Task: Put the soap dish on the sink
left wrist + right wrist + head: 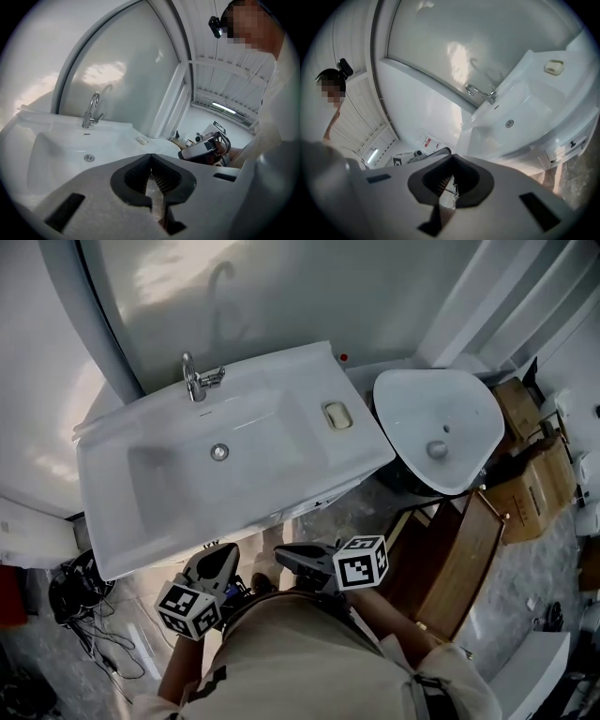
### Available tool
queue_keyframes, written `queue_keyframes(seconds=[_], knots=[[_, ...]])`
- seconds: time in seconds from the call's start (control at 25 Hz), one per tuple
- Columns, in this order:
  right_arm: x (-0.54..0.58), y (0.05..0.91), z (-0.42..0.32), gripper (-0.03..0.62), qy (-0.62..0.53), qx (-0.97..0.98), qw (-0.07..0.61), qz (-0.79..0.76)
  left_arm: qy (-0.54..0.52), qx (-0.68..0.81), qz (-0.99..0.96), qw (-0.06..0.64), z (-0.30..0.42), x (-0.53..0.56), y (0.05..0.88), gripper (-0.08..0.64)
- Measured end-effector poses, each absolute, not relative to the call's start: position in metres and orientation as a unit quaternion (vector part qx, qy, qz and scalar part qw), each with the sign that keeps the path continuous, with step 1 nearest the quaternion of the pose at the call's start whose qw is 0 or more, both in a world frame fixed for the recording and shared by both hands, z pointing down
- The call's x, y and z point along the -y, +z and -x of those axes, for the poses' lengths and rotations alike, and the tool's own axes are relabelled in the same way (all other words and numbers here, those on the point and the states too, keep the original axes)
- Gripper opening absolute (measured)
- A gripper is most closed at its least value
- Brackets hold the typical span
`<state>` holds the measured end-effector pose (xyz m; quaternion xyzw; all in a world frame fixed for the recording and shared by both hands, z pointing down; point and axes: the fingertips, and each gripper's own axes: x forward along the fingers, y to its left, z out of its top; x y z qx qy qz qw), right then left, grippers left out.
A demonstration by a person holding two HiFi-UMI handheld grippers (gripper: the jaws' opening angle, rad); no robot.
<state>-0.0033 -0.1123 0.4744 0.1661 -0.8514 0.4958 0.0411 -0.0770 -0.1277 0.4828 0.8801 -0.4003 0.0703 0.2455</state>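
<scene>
The beige soap dish (337, 415) lies on the right deck of the white sink (141, 531), with nothing on it; it also shows as the soap dish (141, 139) and the soap dish (553, 67). A chrome faucet (197, 379) stands at the sink's back edge. Both grippers hang low in front of the sink, close to the person's body and well apart from the dish. My left gripper (225, 556) is shut and holds nothing. My right gripper (283, 554) is shut and holds nothing too. In the left gripper view my left gripper (151, 159) points toward the basin.
A second white basin (441, 427) leans to the right of the sink. Beyond it are cardboard boxes (530, 474), and a wooden board (459, 559) lies below. Black cables (80, 587) lie on the floor at the left. A curved glass panel (281, 287) rises behind the sink.
</scene>
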Motion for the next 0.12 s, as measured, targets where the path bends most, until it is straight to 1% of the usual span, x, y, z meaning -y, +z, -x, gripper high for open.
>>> queue_keyframes(seconds=[0.12], knots=[[0.1161, 0.4739, 0.0087, 0.011, 0.495, 0.849, 0.039, -0.182, 0.069, 0.381, -0.888, 0.247, 0.0800, 0.1340, 0.4816, 0.018]])
